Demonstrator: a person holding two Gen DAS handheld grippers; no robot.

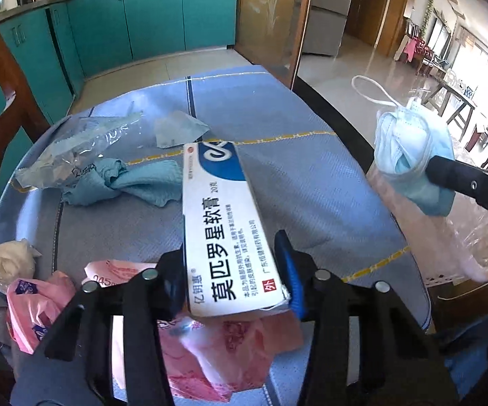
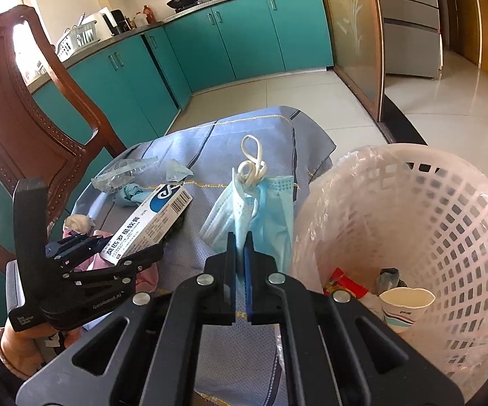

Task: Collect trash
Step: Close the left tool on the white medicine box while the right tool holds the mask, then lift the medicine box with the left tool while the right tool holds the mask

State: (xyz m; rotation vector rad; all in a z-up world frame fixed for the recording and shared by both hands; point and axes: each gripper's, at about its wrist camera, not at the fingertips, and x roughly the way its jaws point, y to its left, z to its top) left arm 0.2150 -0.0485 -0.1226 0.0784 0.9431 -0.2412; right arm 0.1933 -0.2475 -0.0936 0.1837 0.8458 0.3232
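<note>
1. White ointment box [image 1: 223, 223] w/ blue logo is being clamped between the pads of the left gripper [image 1: 232, 272], lower centre of the left wrist view; jaws are standing part-way apart, pressed on the box's near end.
2. Box is being shown tilted up off the blue cloth [image 1: 311, 176] in the right wrist view, left of centre, far end pointing to the upper right.
3. Light-blue face mask [image 2: 260, 209] is being pinched in the right gripper [image 2: 242, 240], jaws fully closed on its lower edge; white ear loops are sticking up at frame centre.
4. Mask is being held just left of the white lattice bin [image 2: 447, 209], which is lined w/ a clear bag and filling the right of the frame.
5. Paper cup [image 2: 404, 308] and red wrapper [image 2: 343, 280] are being shown at the bin's bottom.
6. Other trash is being left on the cloth: clear plastic wrapper [image 1: 74, 149] upper left, teal rag [image 1: 132, 182] beside it, white tissue ball [image 1: 10, 264] and pink packets [image 1: 37, 308] lower left.
7. Wooden chair [image 2: 23, 128] is being seen at left, teal cabinets [image 2: 244, 34] across the top.
</note>
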